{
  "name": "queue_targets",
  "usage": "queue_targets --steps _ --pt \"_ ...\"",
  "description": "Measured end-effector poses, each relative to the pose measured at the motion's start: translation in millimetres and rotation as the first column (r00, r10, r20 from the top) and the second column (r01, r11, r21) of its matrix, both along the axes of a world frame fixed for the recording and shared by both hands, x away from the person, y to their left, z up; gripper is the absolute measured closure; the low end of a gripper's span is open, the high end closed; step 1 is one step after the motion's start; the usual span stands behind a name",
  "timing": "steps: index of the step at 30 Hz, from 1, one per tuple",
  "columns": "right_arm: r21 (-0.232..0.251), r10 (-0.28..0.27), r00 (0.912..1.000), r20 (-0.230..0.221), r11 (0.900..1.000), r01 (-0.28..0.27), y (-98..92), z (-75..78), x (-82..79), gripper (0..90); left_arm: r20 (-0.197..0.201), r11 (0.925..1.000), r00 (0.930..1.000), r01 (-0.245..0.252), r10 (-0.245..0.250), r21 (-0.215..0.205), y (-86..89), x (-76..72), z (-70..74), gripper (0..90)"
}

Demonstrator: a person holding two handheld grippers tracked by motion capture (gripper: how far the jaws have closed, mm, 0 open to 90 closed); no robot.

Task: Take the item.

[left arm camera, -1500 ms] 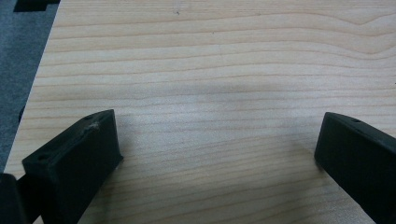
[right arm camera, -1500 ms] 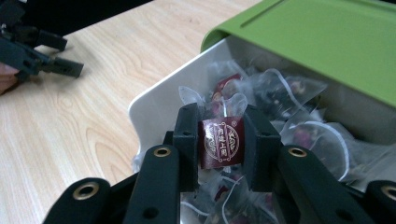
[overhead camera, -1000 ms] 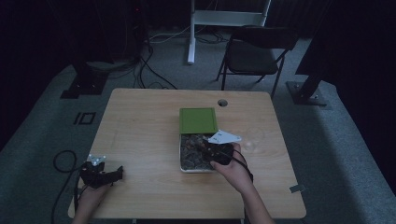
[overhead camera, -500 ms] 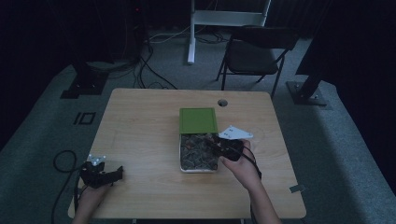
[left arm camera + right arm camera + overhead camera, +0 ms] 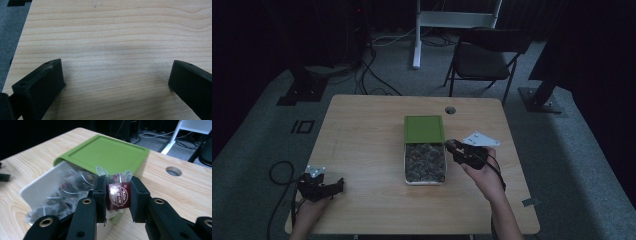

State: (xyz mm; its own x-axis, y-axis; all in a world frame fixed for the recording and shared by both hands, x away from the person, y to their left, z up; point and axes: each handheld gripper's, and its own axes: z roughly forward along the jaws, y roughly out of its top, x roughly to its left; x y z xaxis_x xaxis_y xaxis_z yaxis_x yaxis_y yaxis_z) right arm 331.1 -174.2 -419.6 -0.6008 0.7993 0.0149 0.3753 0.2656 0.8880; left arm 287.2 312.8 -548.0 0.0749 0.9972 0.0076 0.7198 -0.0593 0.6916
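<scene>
Right gripper point(image 5: 117, 195): clamped on a clear sachet point(image 5: 118, 196) with a dark red label — lifted just right of the white box point(image 5: 425, 163), probably to carry it clear.
Left gripper point(image 5: 115, 82): jaws wide apart, nothing between — parked low over the table point(image 5: 112, 37).
Green lid point(image 5: 424, 129): slid back, exposing the box's contents.
Unclear: label print unreadable; remaining sachets a dim tangle.

A tin point(image 5: 408, 172) of sachets sits mid-desk point(image 5: 362, 135), its lid point(image 5: 424, 129) slid back; the right tool point(image 5: 455, 149) — gripping a sachet point(image 5: 118, 195) — is beside it, the left tool point(image 5: 334, 187) well apart at the near-left corner.
</scene>
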Motion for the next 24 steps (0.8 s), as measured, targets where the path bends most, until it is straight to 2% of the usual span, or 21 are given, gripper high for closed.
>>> queue_targets --steps 9,14,24 --pt "0.010 -0.052 0.9986 0.003 0.999 0.052 -22.3 0.5 1.2 70.9 -0.002 1.0000 1.0000 0.002 -0.002 0.002 0.1 0.0 0.1 0.5" --pt "-0.003 -0.071 0.9974 0.005 0.997 0.072 -32.2 0.2 1.8 70.9 -0.002 1.0000 1.0000 0.001 -0.001 0.001 0.1 0.0 0.1 0.5" --pt "-0.017 -0.137 0.9904 0.017 0.990 0.137 -57.4 -2.2 5.9 70.8 -0.004 1.0000 1.0000 0.003 -0.003 0.003 0.3 -0.1 0.2 0.5"
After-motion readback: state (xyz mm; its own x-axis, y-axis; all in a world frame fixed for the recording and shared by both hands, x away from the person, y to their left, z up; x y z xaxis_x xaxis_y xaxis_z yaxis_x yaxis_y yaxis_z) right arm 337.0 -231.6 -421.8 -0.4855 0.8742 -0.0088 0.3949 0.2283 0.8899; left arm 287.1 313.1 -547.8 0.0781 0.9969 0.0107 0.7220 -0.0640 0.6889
